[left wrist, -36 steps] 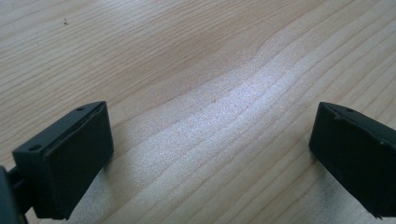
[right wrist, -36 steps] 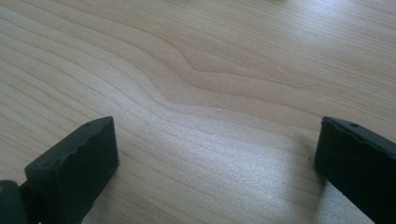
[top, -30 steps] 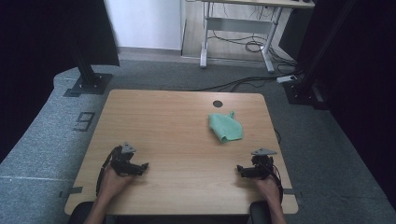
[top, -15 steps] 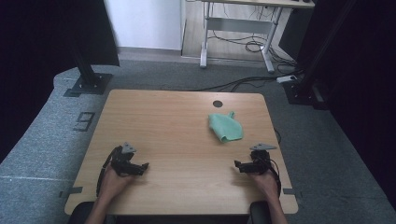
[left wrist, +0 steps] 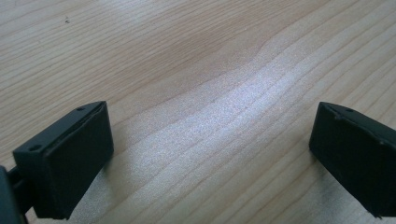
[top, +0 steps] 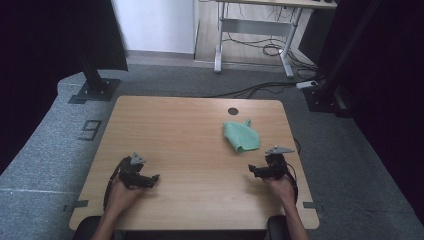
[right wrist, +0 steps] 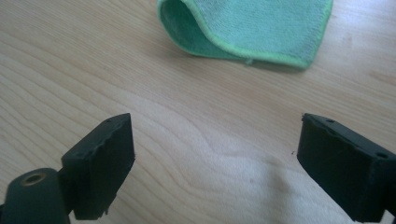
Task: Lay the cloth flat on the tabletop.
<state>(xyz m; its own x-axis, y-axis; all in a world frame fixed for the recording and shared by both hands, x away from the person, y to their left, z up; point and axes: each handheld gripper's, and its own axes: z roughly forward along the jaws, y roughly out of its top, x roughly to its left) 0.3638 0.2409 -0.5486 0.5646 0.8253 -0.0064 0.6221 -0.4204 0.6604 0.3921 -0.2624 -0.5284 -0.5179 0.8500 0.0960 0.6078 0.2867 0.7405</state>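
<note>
1. The right gripper (top: 256, 171) sits at the near right of the worktop (top: 185, 140), held in the person's right hand (top: 280, 186). Its jaws stand wide with nothing between them, though they have just been closing a little.
2. Just ahead of it lies the green cloth (top: 241, 136), folded over on itself and flat on the worktop. In the right gripper view the cloth (right wrist: 252, 28) is up and ahead of the jaws, apart from them, its rolled fold facing the gripper.
3. In the high view the cloth's long axis runs slantwise, from a small pointed corner at the far end to the broader folded end nearer the right hand.
4. The left gripper (top: 150, 179) rests at the near left, well apart from the cloth, jaws wide over bare wood (left wrist: 196, 93).
5. My reading: the right hand is plainly the nearer one, so a short reach forward and slightly inward would bring it to the near folded edge.
</note>
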